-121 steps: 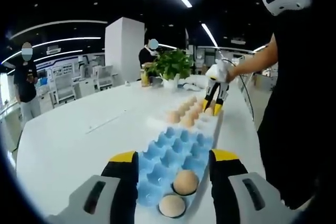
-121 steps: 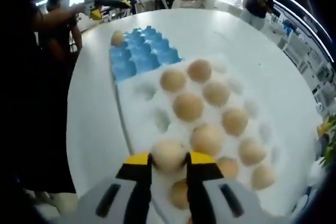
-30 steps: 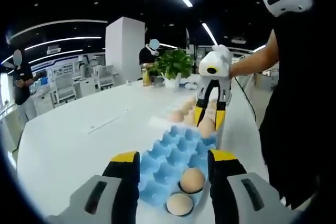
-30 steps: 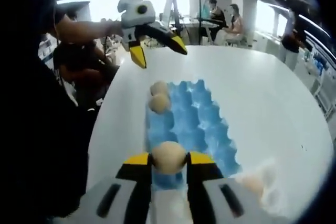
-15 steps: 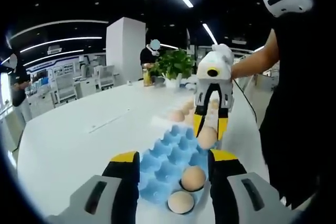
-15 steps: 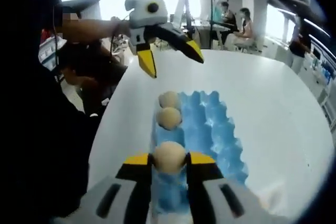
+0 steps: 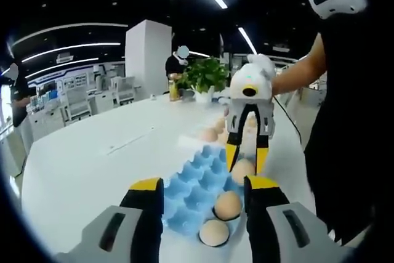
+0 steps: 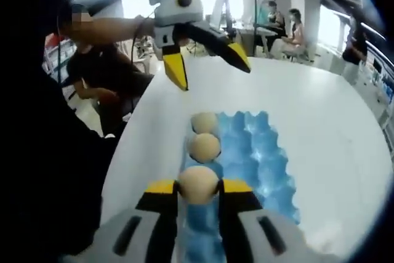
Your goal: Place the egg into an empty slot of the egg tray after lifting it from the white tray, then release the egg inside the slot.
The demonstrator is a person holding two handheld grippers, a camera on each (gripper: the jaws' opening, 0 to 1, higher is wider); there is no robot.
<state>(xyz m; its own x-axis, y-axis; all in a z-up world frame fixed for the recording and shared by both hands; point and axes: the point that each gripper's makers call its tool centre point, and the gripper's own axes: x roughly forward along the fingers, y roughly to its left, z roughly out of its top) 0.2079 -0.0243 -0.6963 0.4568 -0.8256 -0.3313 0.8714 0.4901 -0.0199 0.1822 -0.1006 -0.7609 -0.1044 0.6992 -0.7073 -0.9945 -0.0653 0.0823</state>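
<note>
The right gripper [image 8: 199,190], jaws clenched on the egg [image 8: 199,184], has come lower over the blue tray [image 8: 261,152], beside its two seated eggs [image 8: 204,147]; release looks close. The left gripper [image 7: 199,190] hovers near, jaws spread, empty. Three eggs here in all, several more on the white tray [image 7: 212,132] on the desk [image 7: 92,164]

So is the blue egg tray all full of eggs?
No, the blue egg tray holds just two eggs, and its other slots are empty.

Two eggs [image 8: 204,135] fill near row; blue tray [image 8: 258,152] otherwise free.
</note>
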